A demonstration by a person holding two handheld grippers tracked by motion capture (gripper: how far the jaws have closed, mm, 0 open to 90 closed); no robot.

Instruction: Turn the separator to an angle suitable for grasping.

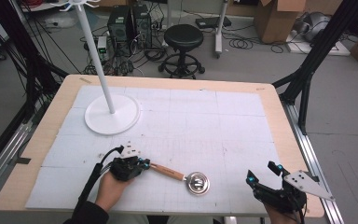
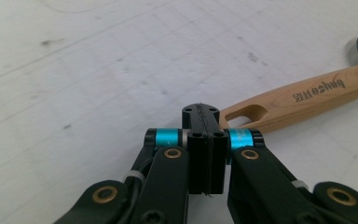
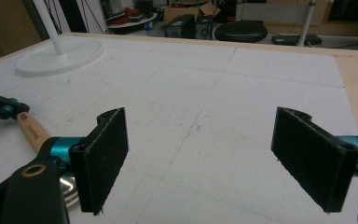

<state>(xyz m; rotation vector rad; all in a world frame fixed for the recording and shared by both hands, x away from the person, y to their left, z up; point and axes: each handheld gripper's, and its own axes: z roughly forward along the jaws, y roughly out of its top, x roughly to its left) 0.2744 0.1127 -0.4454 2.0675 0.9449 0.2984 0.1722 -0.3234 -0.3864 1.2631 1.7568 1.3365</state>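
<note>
In the upper left of the high view a white stand (image 1: pixel 112 114) stood on the tabletop (image 1: pixel 270 116). Lower left of centre, the left claw (image 1: pixel 142 163) lay low on the white mat with its jaws pressed fully together on nothing, their tips just beside the slotted end of the ladle's wooden handle (image 2: pixel 298 95). The ladle (image 1: pixel 186 178) lay flat at lower centre, handle toward the left claw and its steel bowl (image 1: pixel 198 183) to the right. At the lower right, the right claw (image 1: pixel 263 171) hung wide open and empty, well apart from the ladle.
</note>
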